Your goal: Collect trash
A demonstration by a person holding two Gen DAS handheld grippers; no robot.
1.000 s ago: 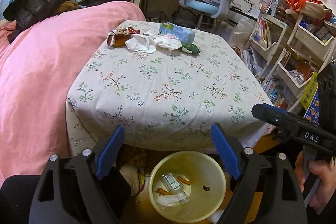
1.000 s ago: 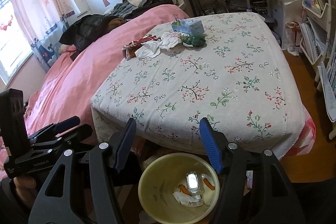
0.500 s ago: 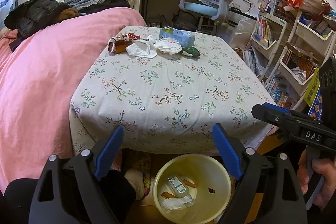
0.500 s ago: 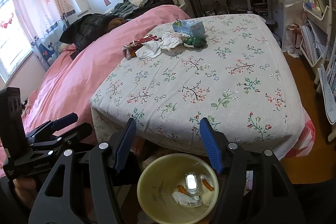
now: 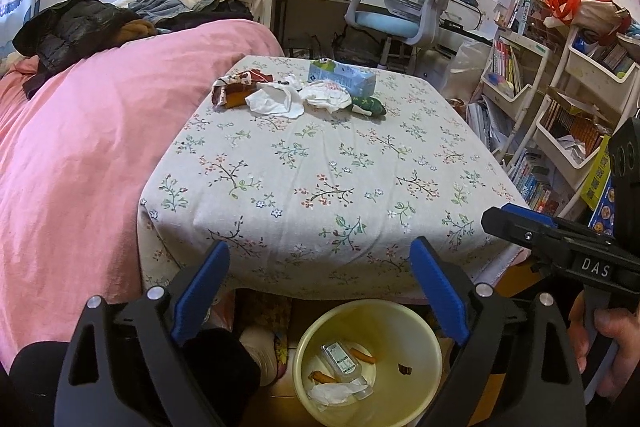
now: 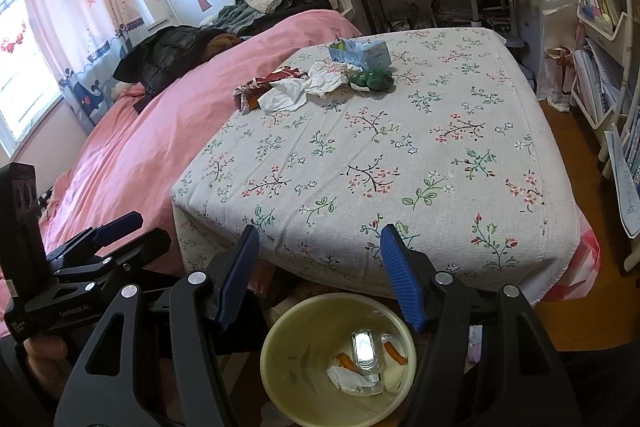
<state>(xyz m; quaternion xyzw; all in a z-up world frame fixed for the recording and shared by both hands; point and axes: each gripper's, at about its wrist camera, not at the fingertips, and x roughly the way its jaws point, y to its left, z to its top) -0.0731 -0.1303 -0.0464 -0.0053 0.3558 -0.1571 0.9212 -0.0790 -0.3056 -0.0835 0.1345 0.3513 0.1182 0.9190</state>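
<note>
While trash waits untouched, left hand-held gripper (image 5: 318, 273) just opened wider, empty.

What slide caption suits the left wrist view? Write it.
Open left claw hovers over the yellow bin, trash pile waiting across the floral tablecloth.

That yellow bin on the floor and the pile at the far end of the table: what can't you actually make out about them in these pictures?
- Yellow bin, both wrist views: base cut off by the bottom edge; sides behind the left gripper and right gripper.
- Small bottle in it: label too small to read.
- Crumpled tissues: whatever lies underneath is hidden.
- Light blue box: print too small.
</note>
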